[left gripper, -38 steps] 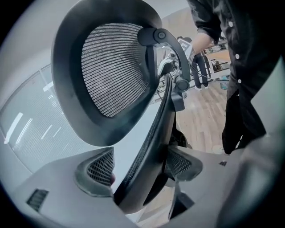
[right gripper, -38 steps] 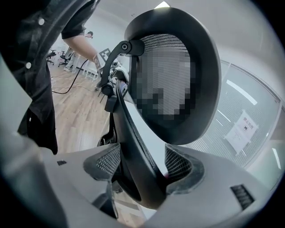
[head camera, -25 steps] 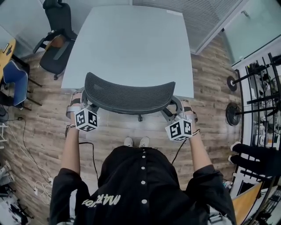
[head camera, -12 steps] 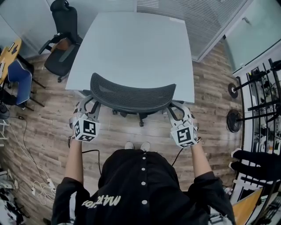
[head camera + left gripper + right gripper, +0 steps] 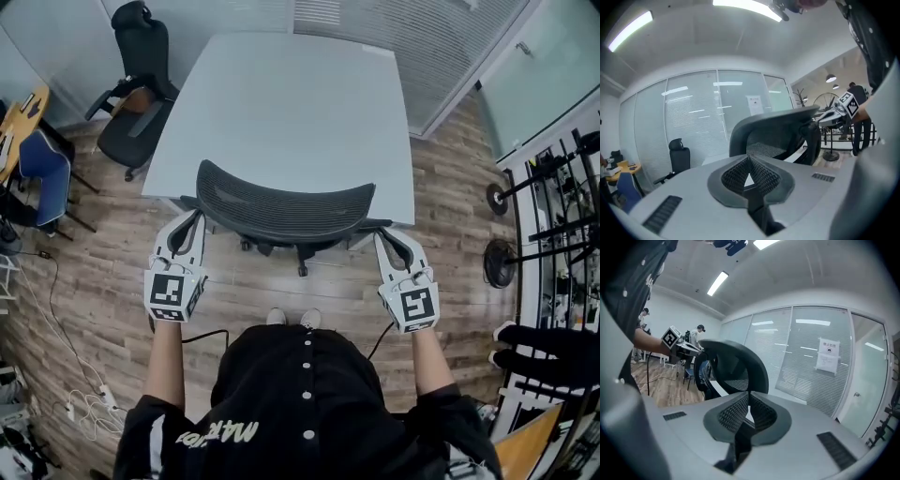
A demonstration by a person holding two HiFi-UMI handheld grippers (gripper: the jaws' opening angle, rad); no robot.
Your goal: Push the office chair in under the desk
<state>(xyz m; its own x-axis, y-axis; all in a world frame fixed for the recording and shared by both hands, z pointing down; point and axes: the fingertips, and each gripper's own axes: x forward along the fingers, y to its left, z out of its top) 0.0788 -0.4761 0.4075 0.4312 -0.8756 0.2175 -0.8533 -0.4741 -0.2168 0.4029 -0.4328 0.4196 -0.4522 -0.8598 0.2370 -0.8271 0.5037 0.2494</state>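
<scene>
- Dark grey mesh-backed office chair [image 5: 281, 202]: seen from the head view standing at the near edge of the pale grey rectangular worktop [image 5: 281, 103]. The seat is tucked beneath the worktop; the curved backrest lies along that edge, and part of the wheeled base shows on the brown wood-plank floor [image 5: 94, 272] just below it
- Left gripper [image 5: 191, 221]: held at the left end of the backrest, tips just beside it; whether contact is made cannot be made out. In the left gripper view the jaws of the left gripper [image 5: 749, 165] are seen brought together, having just closed; nothing is held between them, and the backrest [image 5: 773, 129] is seen beyond the tips
- Right gripper [image 5: 384, 236]: held likewise at the right end of the backrest. In the right gripper view the jaws [image 5: 749, 401] are seen together, also just closed and empty, with the backrest [image 5: 736, 364] ahead
- A second, black office chair [image 5: 136, 84] is noted beside the worktop's far left corner, well apart
</scene>
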